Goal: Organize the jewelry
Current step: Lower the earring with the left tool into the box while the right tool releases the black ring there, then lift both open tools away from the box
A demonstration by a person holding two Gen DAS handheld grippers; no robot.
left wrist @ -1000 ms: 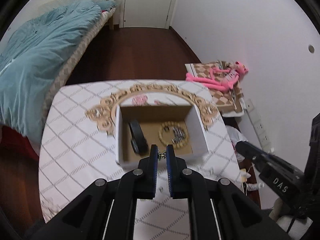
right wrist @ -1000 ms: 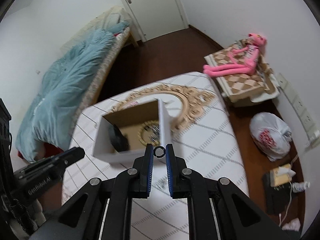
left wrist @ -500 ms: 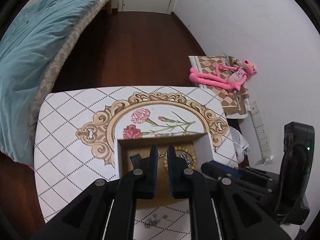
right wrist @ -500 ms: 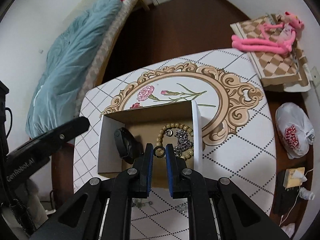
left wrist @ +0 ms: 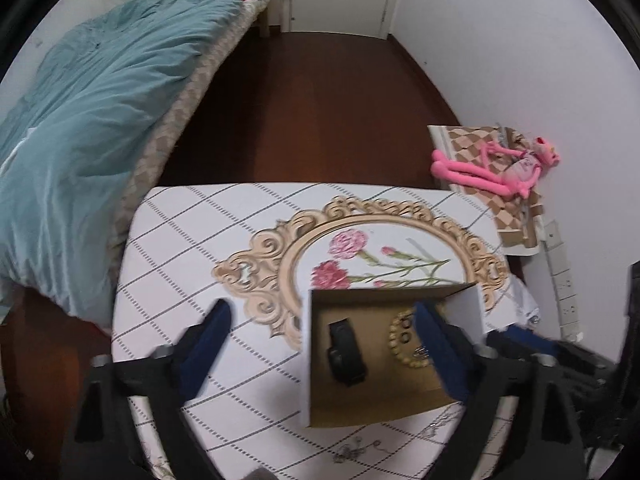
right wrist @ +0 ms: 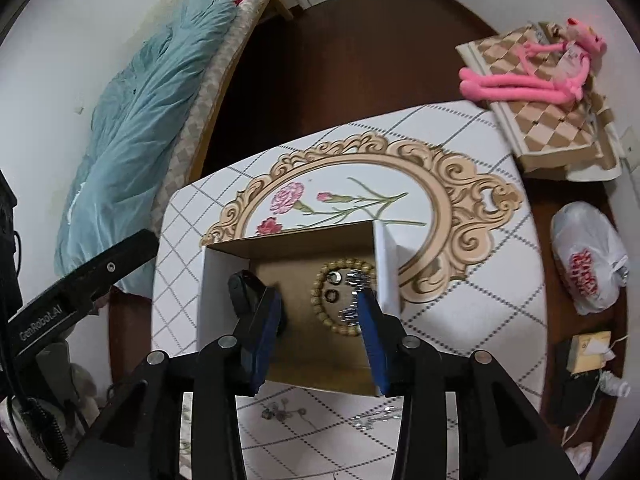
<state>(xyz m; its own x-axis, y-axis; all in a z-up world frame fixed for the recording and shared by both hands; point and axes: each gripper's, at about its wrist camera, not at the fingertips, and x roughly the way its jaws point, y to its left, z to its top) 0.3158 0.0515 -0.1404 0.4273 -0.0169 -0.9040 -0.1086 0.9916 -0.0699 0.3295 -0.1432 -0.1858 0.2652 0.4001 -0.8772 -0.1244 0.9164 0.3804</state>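
Observation:
An open cardboard box sits on the patterned table. Inside lie a black band, a wooden bead bracelet, two dark rings within the bracelet, and a silver chain. My right gripper is open and empty above the box. My left gripper is open wide and empty, straddling the box's left part. Small silver jewelry pieces lie on the table in front of the box.
The table has a white grid pattern with a gold floral frame. A bed with a teal duvet stands to the left. A pink plush toy lies on a checked box at right; a plastic bag is on the floor.
Both grippers have opened. The ring held by the right gripper now lies in the box inside the bracelet. The left gripper let go of its small piece and shifted left.

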